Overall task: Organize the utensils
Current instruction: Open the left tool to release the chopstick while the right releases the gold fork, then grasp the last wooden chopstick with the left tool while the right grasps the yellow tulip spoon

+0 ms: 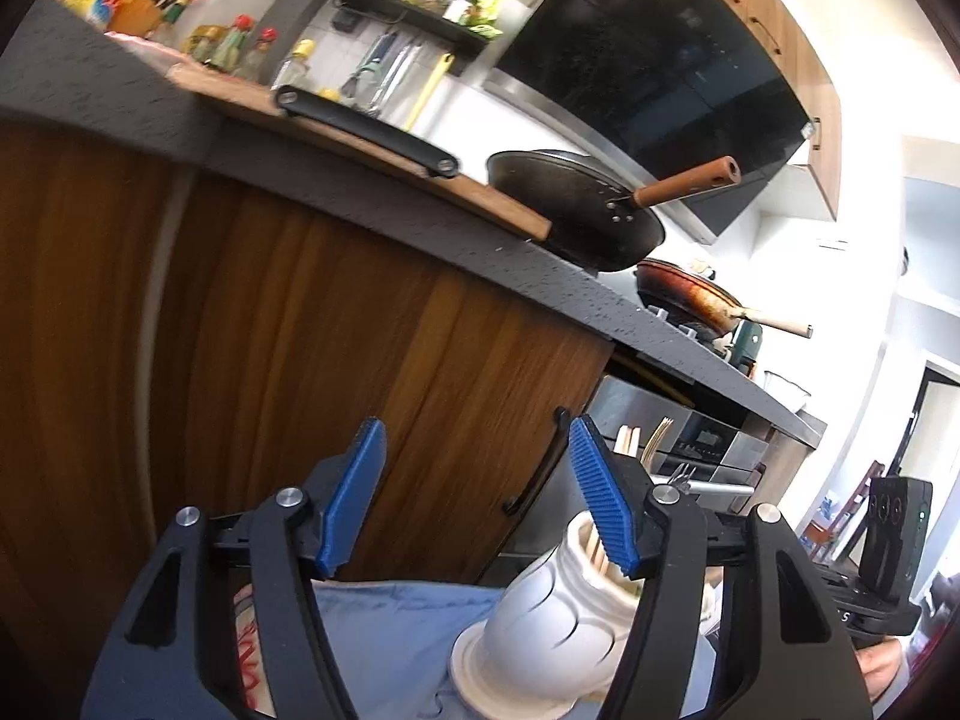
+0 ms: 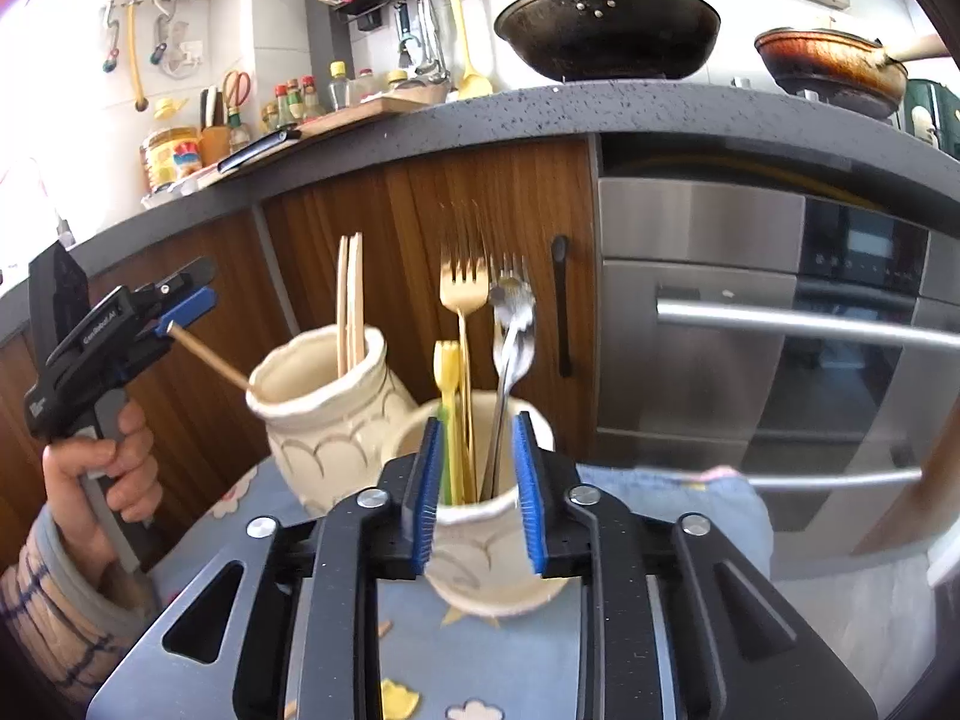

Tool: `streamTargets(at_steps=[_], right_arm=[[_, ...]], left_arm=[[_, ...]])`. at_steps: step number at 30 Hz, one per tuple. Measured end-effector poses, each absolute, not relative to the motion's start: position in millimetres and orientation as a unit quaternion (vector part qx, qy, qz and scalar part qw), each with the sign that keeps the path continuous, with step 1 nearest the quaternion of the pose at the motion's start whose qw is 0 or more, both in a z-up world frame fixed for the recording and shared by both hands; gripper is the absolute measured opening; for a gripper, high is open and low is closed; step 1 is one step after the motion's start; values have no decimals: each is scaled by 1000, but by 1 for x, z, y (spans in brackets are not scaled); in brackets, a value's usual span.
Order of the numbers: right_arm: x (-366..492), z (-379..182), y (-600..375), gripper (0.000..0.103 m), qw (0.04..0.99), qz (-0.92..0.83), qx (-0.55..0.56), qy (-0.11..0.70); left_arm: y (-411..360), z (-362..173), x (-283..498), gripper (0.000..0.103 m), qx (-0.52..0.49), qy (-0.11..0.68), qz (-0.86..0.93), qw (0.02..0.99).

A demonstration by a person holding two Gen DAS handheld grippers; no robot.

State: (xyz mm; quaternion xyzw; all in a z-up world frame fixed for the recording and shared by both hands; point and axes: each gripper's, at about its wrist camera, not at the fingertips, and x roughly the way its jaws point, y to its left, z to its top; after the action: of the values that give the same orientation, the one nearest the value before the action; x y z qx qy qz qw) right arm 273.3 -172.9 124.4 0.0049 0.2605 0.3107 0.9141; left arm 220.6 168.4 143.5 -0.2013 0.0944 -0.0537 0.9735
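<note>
Far left in the right wrist view: a hand [image 2: 102,468] wrapped round the handle of the left gripper [image 2: 189,303]. Seen from its own camera, jaws spread wide, nothing between them. Just past its blue pads, the top end of a chopstick [image 2: 210,358], slanting down and right into the left jar [image 2: 330,420] and leaning on the rim. Touching the pad or only close: cannot tell. Upright in the same jar, two more chopsticks [image 2: 350,300].

Next right and nearer, touching or nearly touching the left jar, the near jar [image 2: 480,564]. Inside, tines up: a yellow fork [image 2: 447,372], a gold fork [image 2: 463,288], and silver forks [image 2: 513,312], blurred. Both jars on a blue cloth [image 2: 672,510].

Right gripper [image 2: 477,420] set astride the near jar, one pad at each side of the rim. Pressing on it or merely flanking it: cannot tell.

Behind, wooden doors under a dark counter [image 2: 540,114]. Further right, a steel oven [image 2: 780,330]. On the counter above, a black wok [image 2: 606,30], then a rusty pan [image 2: 828,66].
</note>
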Motion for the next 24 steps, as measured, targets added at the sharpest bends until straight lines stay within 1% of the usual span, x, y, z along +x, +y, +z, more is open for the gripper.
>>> streamTargets(at_steps=[6, 14, 24], right_arm=[[251, 100, -177, 30, 906, 307, -3, 293], [219, 69, -177, 30, 890, 310, -14, 335], [185, 50, -179, 38, 876, 311, -18, 367]], left_arm=[[171, 125, 201, 63, -208, 139, -43, 967], [142, 107, 180, 63, -181, 186, -60, 964], [99, 78, 157, 63, -146, 248, -89, 954]])
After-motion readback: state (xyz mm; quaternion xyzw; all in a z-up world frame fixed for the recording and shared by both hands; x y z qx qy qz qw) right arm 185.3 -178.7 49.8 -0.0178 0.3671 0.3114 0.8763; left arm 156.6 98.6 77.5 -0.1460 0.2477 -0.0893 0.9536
